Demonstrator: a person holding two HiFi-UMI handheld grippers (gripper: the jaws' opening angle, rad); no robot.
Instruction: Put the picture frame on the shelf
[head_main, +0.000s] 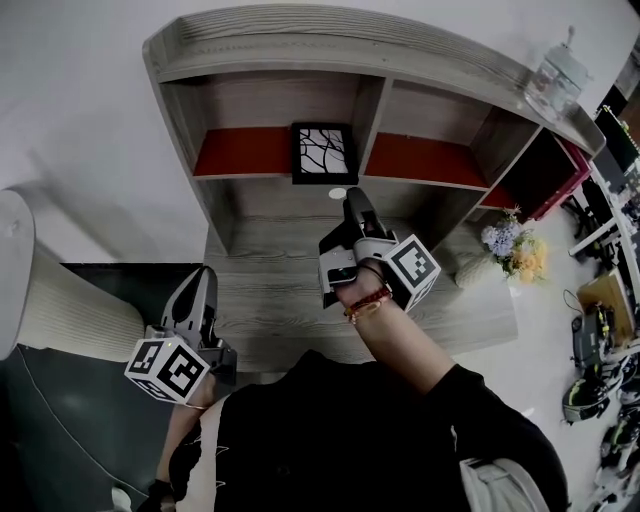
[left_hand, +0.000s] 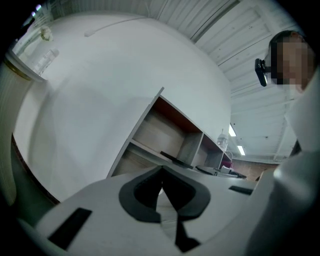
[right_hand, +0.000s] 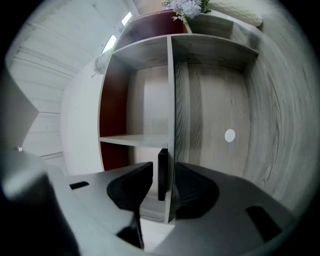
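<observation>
The picture frame (head_main: 322, 152), black with a white branch pattern, stands upright on the middle board of the wooden shelf (head_main: 300, 60), just left of the vertical divider. My right gripper (head_main: 352, 197) is over the desk just short of it and points at it. In the right gripper view the frame (right_hand: 162, 175) shows edge-on beyond the open jaws of the right gripper (right_hand: 164, 166), with nothing between them. My left gripper (head_main: 200, 278) hangs low at the desk's left front corner, away from the shelf. In its own view the left gripper (left_hand: 161, 171) has its tips touching and holds nothing.
A clear bottle (head_main: 555, 75) stands on the shelf's top at the right. A bunch of flowers (head_main: 512, 248) lies at the desk's right end. A small white disc (head_main: 337, 193) is on the desk (head_main: 270, 300) under the frame. A pale rounded seat (head_main: 60, 300) stands at the left.
</observation>
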